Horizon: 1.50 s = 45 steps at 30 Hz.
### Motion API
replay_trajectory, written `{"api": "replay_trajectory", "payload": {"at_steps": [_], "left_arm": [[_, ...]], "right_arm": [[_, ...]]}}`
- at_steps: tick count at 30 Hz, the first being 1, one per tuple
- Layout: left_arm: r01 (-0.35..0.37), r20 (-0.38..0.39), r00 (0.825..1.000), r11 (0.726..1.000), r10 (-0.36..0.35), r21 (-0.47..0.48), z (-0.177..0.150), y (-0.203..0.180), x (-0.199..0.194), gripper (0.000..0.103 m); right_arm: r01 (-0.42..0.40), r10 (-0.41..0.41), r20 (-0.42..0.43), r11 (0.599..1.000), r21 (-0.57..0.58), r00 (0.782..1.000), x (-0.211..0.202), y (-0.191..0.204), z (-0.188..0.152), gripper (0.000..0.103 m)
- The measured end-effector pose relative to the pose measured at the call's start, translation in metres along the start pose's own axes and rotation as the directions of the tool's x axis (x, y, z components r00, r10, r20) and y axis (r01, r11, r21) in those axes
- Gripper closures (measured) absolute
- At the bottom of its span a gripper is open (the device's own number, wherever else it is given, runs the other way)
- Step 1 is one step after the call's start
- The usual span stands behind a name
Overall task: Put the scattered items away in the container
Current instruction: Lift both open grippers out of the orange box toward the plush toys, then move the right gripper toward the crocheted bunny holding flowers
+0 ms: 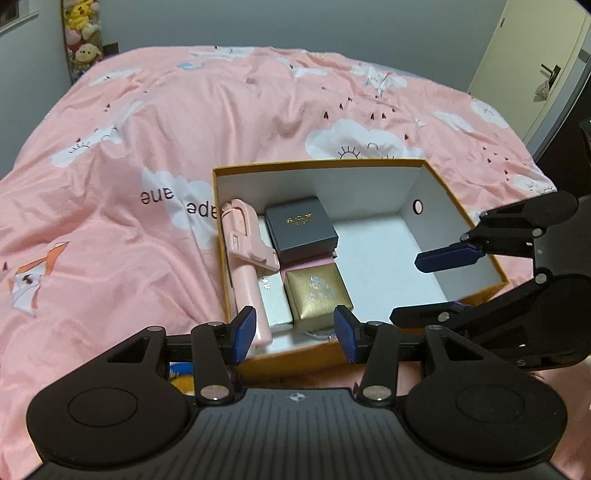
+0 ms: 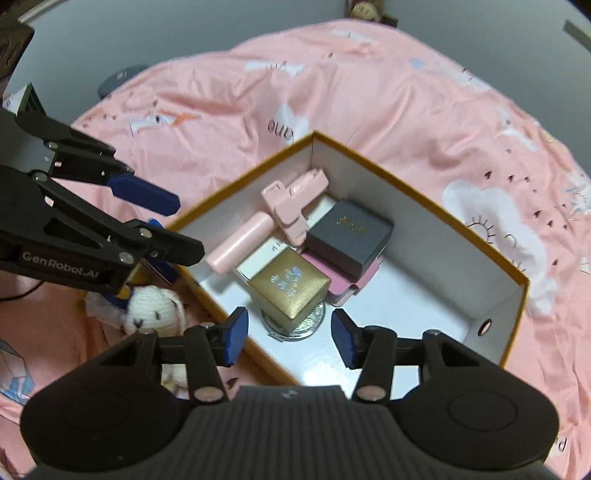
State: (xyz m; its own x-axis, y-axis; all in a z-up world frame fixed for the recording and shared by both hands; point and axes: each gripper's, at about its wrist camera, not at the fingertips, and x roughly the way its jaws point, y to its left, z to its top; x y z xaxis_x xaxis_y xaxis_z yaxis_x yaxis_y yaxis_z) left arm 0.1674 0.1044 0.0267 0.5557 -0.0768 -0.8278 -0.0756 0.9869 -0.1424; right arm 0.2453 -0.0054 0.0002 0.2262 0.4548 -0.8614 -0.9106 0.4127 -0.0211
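An orange-rimmed cardboard box [image 1: 317, 164] [image 2: 424, 188] with a white inside sits on the pink bed cover. In it lie a pink selfie stick [image 1: 242, 251] [image 2: 291, 203], a dark gift box [image 1: 301, 229] [image 2: 349, 232], a gold box [image 1: 317, 291] [image 2: 290, 288], a white box [image 1: 275, 299] and a silvery disc [image 2: 314, 321]. A white knitted toy [image 2: 155, 308] lies outside, against the box's near wall. My left gripper [image 1: 295, 332] [image 2: 166, 221] hovers open over the box's near edge, holding nothing. My right gripper [image 2: 289, 338] [image 1: 432, 286] is open above the box's bare side, also holding nothing.
The pink cloud-print bed cover [image 1: 184, 110] spreads all around the box. Plush toys [image 1: 83, 29] stand by the wall at the back left, and a door [image 1: 535, 62] is at the back right. A printed card [image 2: 11, 369] lies near the knitted toy.
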Motion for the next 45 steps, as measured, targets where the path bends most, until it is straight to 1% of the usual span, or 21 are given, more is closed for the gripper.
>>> {"api": "replay_trajectory", "payload": {"at_steps": [3, 6, 9, 12, 14, 15, 18, 20, 21, 22, 24, 25, 28, 29, 32, 34, 37, 39, 45], "left_arm": [[-0.023, 0.028, 0.999, 1.0, 0.023, -0.014, -0.013, 0.003, -0.017, 0.045], [-0.073, 0.054, 0.996, 0.996, 0.075, -0.041, -0.03, 0.007, -0.029, 0.045], [-0.113, 0.071, 0.99, 0.99, 0.118, -0.081, -0.05, 0.011, -0.035, 0.045], [-0.127, 0.083, 0.987, 0.982, 0.14, -0.136, -0.07, 0.017, -0.037, 0.044], [-0.138, 0.091, 0.984, 0.98, 0.152, -0.145, -0.082, 0.017, -0.037, 0.044], [-0.143, 0.1, 0.983, 0.981, 0.157, -0.134, -0.088, 0.014, -0.038, 0.044], [-0.153, 0.11, 0.98, 0.981, 0.166, -0.12, -0.105, 0.006, -0.038, 0.039], [-0.158, 0.105, 0.98, 0.981, 0.17, -0.115, -0.116, 0.002, -0.036, 0.039], [-0.164, 0.094, 0.98, 0.98, 0.176, -0.115, -0.121, 0.0, -0.034, 0.039], [-0.169, 0.085, 0.98, 0.979, 0.179, -0.115, -0.126, -0.002, -0.032, 0.038], [-0.179, 0.071, 0.98, 0.979, 0.187, -0.101, -0.137, -0.007, -0.029, 0.032], [-0.186, 0.069, 0.979, 0.978, 0.192, -0.09, -0.142, -0.009, -0.028, 0.032], [-0.192, 0.049, 0.98, 0.979, 0.195, -0.07, -0.155, -0.014, -0.026, 0.032], [-0.193, 0.038, 0.98, 0.979, 0.196, -0.073, -0.158, -0.014, -0.026, 0.032], [-0.194, 0.038, 0.98, 0.977, 0.198, -0.091, -0.163, -0.01, -0.027, 0.032], [-0.186, 0.05, 0.98, 0.976, 0.192, -0.11, -0.165, -0.006, -0.029, 0.032], [-0.196, 0.047, 0.978, 0.972, 0.203, -0.127, -0.166, -0.002, -0.029, 0.032], [-0.194, 0.037, 0.979, 0.972, 0.2, -0.132, -0.166, 0.0, -0.028, 0.031], [-0.159, 0.032, 0.986, 0.979, 0.164, -0.126, -0.166, 0.002, -0.024, 0.031]], "right_arm": [[-0.001, -0.001, 0.061, 1.0, 0.029, 0.998, -0.018, 0.014, -0.013, 0.047], [0.001, -0.007, 0.127, 0.999, 0.049, 0.992, -0.033, 0.03, -0.03, 0.045], [0.021, -0.034, 0.19, 0.997, 0.068, 0.981, -0.042, 0.047, -0.047, 0.042], [-0.002, -0.025, 0.242, 0.994, 0.114, 0.97, -0.046, 0.063, -0.066, 0.042], [-0.011, -0.031, 0.272, 0.988, 0.152, 0.962, -0.046, 0.072, -0.076, 0.042], [-0.003, -0.048, 0.291, 0.985, 0.172, 0.955, -0.046, 0.077, -0.081, 0.042], [0.04, -0.108, 0.334, 0.978, 0.203, 0.937, -0.043, 0.093, -0.098, 0.042], [0.058, -0.127, 0.334, 0.976, 0.209, 0.934, -0.038, 0.102, -0.107, 0.04], [0.062, -0.129, 0.328, 0.977, 0.206, 0.936, -0.036, 0.106, -0.111, 0.038], [0.072, -0.134, 0.32, 0.977, 0.199, 0.938, -0.033, 0.11, -0.114, 0.036], [0.103, -0.159, 0.306, 0.976, 0.19, 0.939, -0.03, 0.117, -0.119, 0.034], [0.113, -0.169, 0.3, 0.974, 0.194, 0.939, -0.028, 0.118, -0.121, 0.031], [0.097, -0.16, 0.291, 0.97, 0.221, 0.943, -0.026, 0.119, -0.128, 0.029], [0.092, -0.158, 0.281, 0.968, 0.235, 0.947, -0.024, 0.119, -0.13, 0.026], [0.085, -0.144, 0.241, 0.967, 0.241, 0.96, -0.016, 0.125, -0.136, 0.023], [0.074, -0.128, 0.232, 0.971, 0.226, 0.964, -0.014, 0.131, -0.137, 0.021], [0.06, -0.108, 0.235, 0.977, 0.203, 0.966, -0.012, 0.138, -0.137, 0.018], [0.064, -0.109, 0.232, 0.979, 0.193, 0.966, -0.011, 0.14, -0.136, 0.018], [0.071, -0.106, 0.215, 0.984, 0.163, 0.971, -0.004, 0.145, -0.133, 0.018]]}}
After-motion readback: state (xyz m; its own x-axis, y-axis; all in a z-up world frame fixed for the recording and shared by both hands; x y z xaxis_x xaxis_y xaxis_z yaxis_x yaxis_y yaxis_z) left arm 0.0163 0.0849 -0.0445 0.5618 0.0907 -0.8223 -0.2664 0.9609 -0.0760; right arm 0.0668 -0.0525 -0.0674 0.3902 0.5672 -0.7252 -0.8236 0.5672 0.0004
